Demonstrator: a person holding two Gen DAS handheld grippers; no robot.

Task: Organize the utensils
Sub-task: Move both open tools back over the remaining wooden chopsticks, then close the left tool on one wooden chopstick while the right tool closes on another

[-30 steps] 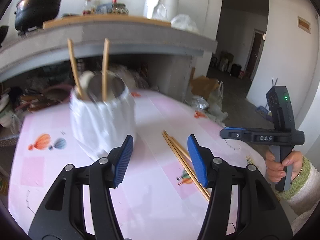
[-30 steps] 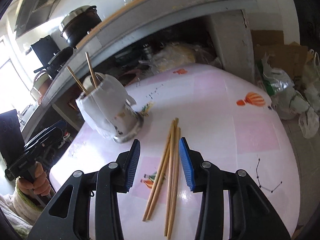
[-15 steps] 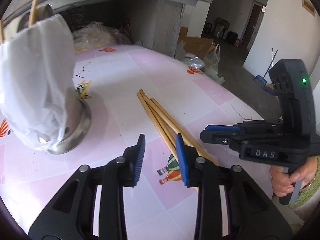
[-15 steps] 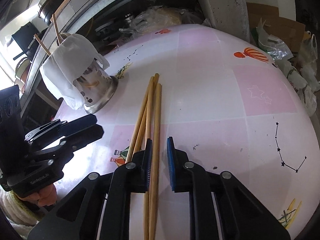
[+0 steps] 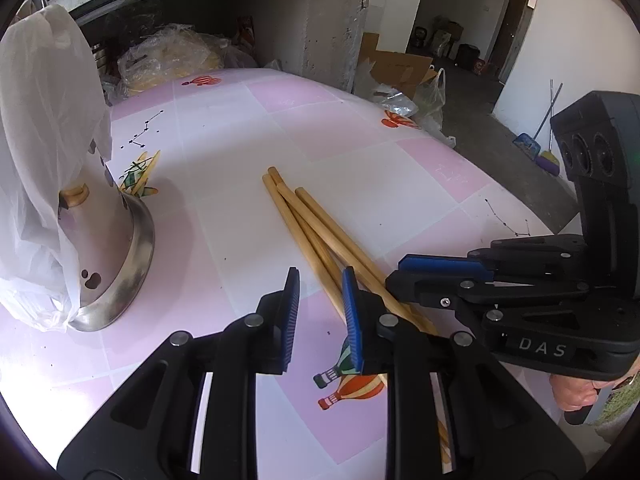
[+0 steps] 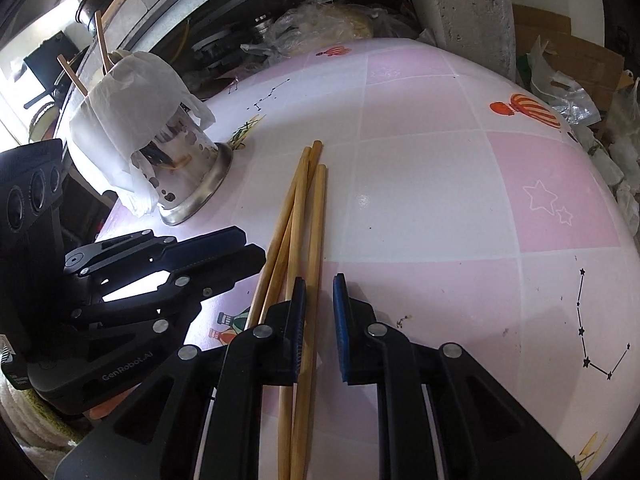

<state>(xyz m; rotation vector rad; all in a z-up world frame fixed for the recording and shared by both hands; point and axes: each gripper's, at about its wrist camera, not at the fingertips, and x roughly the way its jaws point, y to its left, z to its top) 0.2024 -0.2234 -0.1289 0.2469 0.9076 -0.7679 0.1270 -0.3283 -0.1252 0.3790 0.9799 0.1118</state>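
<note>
A glossy pink-and-white checked tablecloth [image 5: 248, 216] fills both views. At the left of frame, a perforated steel utensil holder [image 6: 188, 172] wears a crumpled white plastic bag [image 6: 132, 92]. Centre frame lie round, smooth bamboo chopsticks [image 6: 300, 216], crossing slightly. The left gripper [image 5: 318, 312] and the right gripper [image 6: 319, 320] hover over them, blue-padded jaws slightly apart, gripping nothing.
</note>
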